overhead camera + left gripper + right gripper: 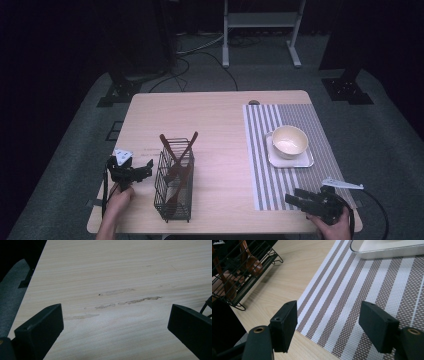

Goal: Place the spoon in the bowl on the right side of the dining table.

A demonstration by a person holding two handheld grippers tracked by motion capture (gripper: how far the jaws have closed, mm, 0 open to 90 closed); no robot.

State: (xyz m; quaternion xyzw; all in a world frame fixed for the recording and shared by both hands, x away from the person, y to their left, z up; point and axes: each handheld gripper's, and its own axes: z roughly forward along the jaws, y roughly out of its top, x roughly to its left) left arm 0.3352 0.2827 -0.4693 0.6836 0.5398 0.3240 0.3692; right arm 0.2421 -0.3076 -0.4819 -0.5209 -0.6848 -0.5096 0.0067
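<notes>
Broadly, a pale wood-grain rectangular table (220, 120) with rounded corners carries three groups of things. Near its front left stands a black wire-mesh basket (172, 200), tall and box-shaped, with brown wooden utensils (177, 150) leaning inside; two long handles cross above its rim. In the right gripper view the same basket shows thin wire bars and a fine mesh floor on small curled feet, with glossy brown spoon bowls behind the bars.

On the right half lies a woven placemat with grey and white stripes (265, 150), its weave showing a dotted texture up close. On it sits a pale square tray with rounded corners (305, 161), and in the tray a round cream bowl (289, 140) with a smooth inside.

The left gripper (145, 169) is at the table's left edge, just beside the basket, held by the person's left hand (119, 199). Its blocky matte black jaws stand wide apart with nothing between them, above bare wood marked with faint scuffed streaks (125, 300).

The right gripper (296, 199) is near the front right corner, held by the right hand (335, 227). Its flat rectangular jaws are likewise spread and empty, over the mat's near left corner.
</notes>
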